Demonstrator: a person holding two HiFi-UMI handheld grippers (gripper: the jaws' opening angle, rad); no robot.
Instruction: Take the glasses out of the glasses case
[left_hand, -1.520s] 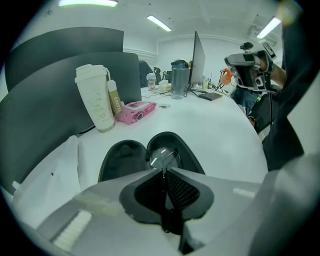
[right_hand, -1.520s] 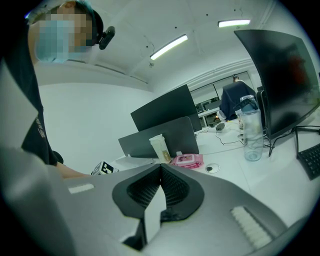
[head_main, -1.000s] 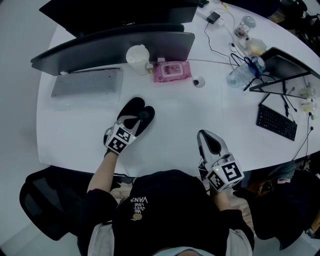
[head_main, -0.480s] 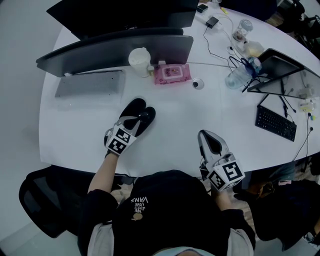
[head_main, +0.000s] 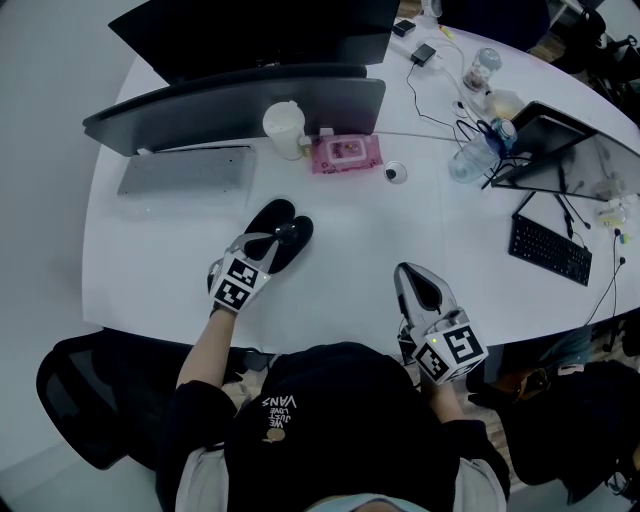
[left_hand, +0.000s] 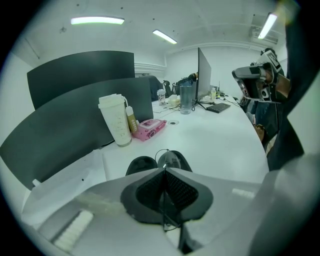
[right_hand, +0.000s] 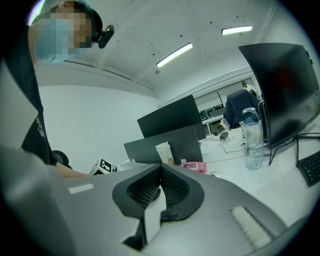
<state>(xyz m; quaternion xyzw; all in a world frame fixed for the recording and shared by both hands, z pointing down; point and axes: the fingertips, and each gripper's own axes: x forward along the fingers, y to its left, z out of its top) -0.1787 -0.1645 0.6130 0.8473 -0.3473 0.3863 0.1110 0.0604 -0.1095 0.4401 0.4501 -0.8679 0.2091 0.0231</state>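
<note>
The black glasses case (head_main: 278, 230) lies open on the white table (head_main: 360, 240), its two halves side by side. My left gripper (head_main: 270, 242) reaches over it from the near left. In the left gripper view the case (left_hand: 141, 164) sits just past the left gripper (left_hand: 164, 171), which is shut on the thin wire frame of the glasses (left_hand: 169, 159); one lens shows over the case. My right gripper (head_main: 404, 272) rests at the table's near edge, well right of the case, and in its own view the right gripper (right_hand: 161, 167) is shut on nothing.
Behind the case stand a white cup (head_main: 284, 128), a pink wipes pack (head_main: 345, 152), a grey keyboard (head_main: 185, 172) and a dark curved screen (head_main: 240, 100). At the right are a water bottle (head_main: 470, 158), cables, a tablet stand (head_main: 555, 140) and a black keyboard (head_main: 545, 250).
The head view has drifted slightly. Both grippers hold almost the same places; the left stays shut at the case.
</note>
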